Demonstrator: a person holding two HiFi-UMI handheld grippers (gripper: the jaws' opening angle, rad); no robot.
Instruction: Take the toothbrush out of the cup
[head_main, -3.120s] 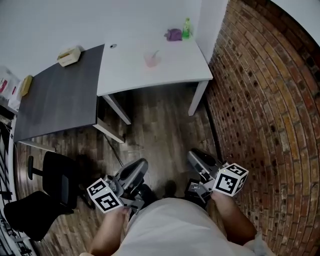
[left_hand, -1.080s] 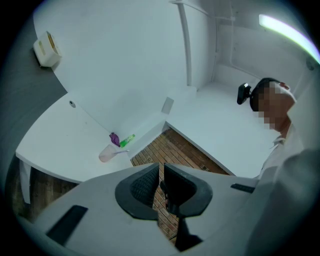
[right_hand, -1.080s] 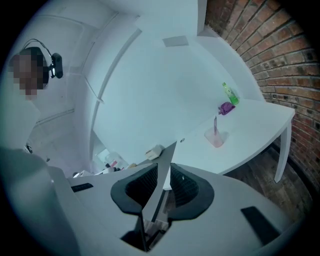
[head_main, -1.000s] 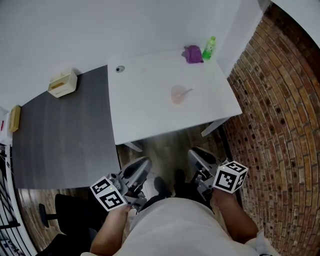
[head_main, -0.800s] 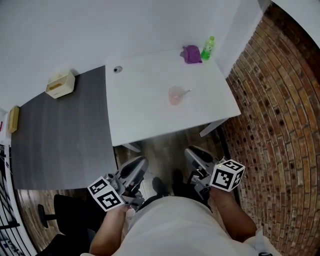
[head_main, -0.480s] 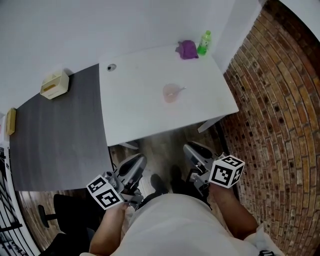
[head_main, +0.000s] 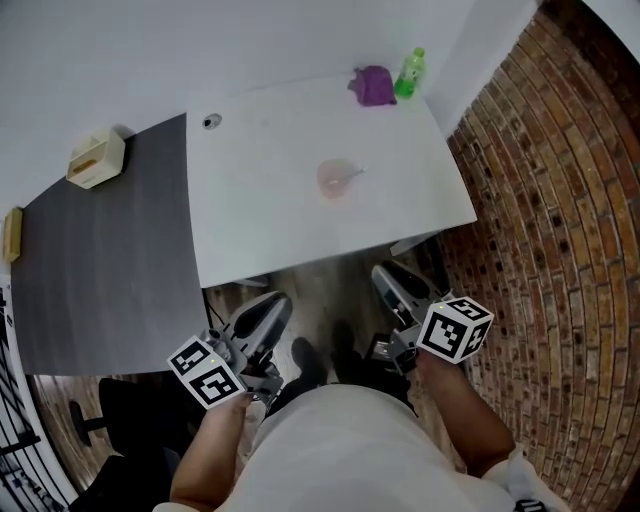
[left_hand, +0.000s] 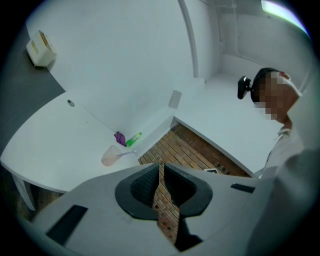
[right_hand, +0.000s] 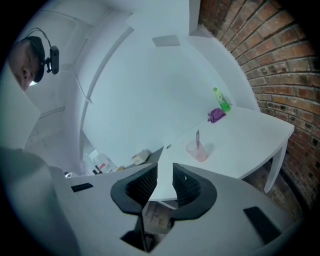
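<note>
**Inspector:** Head view first. Where is the item?

**Assistant:** The toothbrush (head_main: 351, 173) stands in the pink cup (head_main: 333, 180) on the white table (head_main: 250, 225), leaning right. Both are well apart from the left gripper (head_main: 274, 301) and the right gripper (head_main: 386, 277), which are held low against the person's body. Three seconds ago the table lay farther off. In the last half second the view has drifted only slightly, and the cup has not been disturbed.

**Inspector:** Left gripper view?

**Assistant:** The left gripper (left_hand: 161, 172) has its jaws pressed together at the tips, with nothing between them. The cup (left_hand: 110, 156) and the toothbrush (left_hand: 128, 152) sit far off on the table.

**Inspector:** Right gripper view?

**Assistant:** The right gripper (right_hand: 165, 180) has its jaws parted by a narrow gap and holds nothing. The toothbrush (right_hand: 197, 137) is upright in the cup (right_hand: 198, 151), beyond the jaws.
</note>
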